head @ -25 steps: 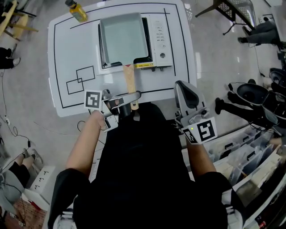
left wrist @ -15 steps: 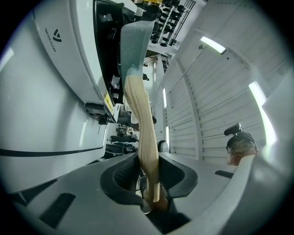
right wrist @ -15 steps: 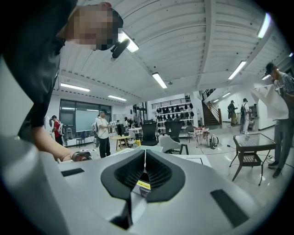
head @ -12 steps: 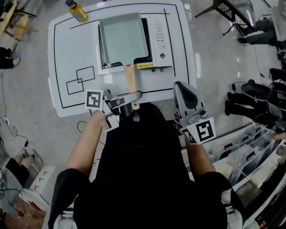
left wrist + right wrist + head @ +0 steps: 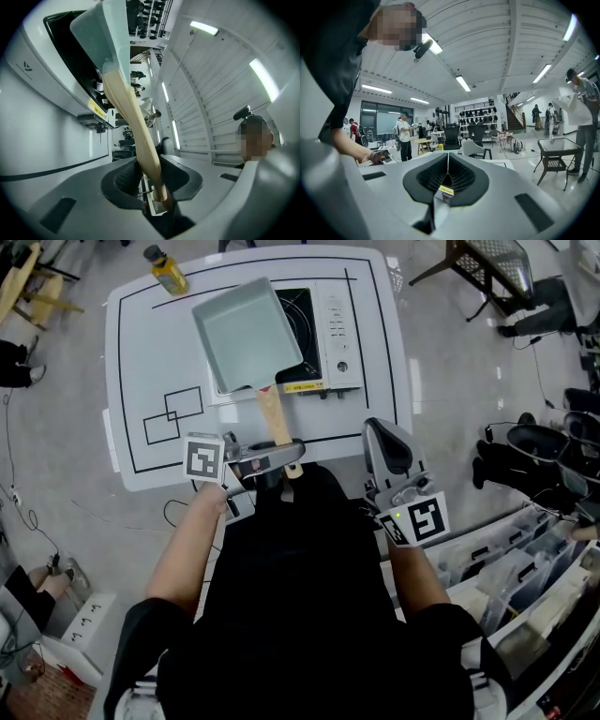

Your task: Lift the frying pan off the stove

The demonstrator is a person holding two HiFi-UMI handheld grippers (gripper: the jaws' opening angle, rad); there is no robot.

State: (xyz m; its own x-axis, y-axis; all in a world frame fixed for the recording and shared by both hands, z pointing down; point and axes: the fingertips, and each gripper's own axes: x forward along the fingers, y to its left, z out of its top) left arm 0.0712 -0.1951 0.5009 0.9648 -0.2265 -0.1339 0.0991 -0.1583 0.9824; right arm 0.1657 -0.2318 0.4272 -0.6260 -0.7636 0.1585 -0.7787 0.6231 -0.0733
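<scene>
**Pan gripped by the handle, skewed over the stove on a white tabletop**

The left gripper [image 5: 151, 174] was clamped on the wooden handle [image 5: 132, 123] of the frying pan [image 5: 246, 332], with a pad on each side near the handle's end. Its jaws had just eased open a bit, and the handle was between them and held. The right gripper [image 5: 447, 174] was fully closed with its pads together and nothing in it. It hung off the tabletop's near edge, front-right of the stove.

The frying pan was pale green and rectangular. It sat skewed over the left part of the stove [image 5: 335, 322], with the black cooktop [image 5: 302, 310] showing to its right. The handle stuck out past the stove's front toward the person. In the left gripper view the pan looked tipped up off the cooktop; couldn't tell how far clear.

Surface: a white tabletop [image 5: 150, 352] with rounded corners and a black border line running round the stove. Two overlapping black-outlined rectangles [image 5: 173, 415] lay front-left of the stove. A yellow bottle [image 5: 167, 268] stood behind-left of the stove, at the tabletop corner.

Room: a light grey glossy floor [image 5: 66, 456] lay all round.
- Black office chairs [image 5: 534, 439] stood well right of the stove.
- Clear storage bins [image 5: 525, 563] were front-right of the stove.
- A dark mesh side table [image 5: 487, 263] stood behind-right of the stove.
- A white power strip [image 5: 86, 615] lay on the floor, front-left and well off.

The right gripper view showed an open hall with strip ceiling lights [image 5: 463, 83]. Far off were people [image 5: 404, 133] standing, wall shelves [image 5: 476, 115] of dark items, and stairs [image 5: 513, 116].
</scene>
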